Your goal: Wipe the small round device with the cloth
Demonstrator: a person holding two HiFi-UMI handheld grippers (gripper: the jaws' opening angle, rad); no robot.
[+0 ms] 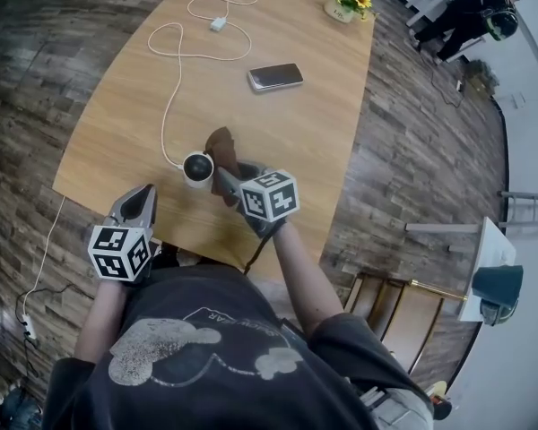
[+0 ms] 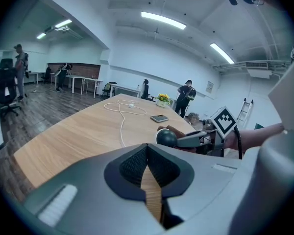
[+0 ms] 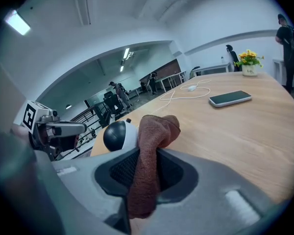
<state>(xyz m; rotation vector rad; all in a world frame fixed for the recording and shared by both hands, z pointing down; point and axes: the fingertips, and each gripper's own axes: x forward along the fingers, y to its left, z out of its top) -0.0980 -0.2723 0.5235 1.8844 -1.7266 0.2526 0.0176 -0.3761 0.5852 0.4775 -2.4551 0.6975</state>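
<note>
Wooden table (image 1: 323,124) bears round device (image 1: 197,167) beside cloth (image 1: 221,143) pinched in right fingers (image 3: 174,173)

Open-plan office.
You stand at a long wooden table (image 1: 296,133); rows of desks (image 2: 83,80), office chair (image 2: 5,89), ceiling strip lights (image 2: 162,20) behind.

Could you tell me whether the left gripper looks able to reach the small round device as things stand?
Probably yes. Only bare table lies between the left gripper and the small round device; the right gripper holds the cloth at its other side. The left gripper's shut jaws would need opening first.
</note>
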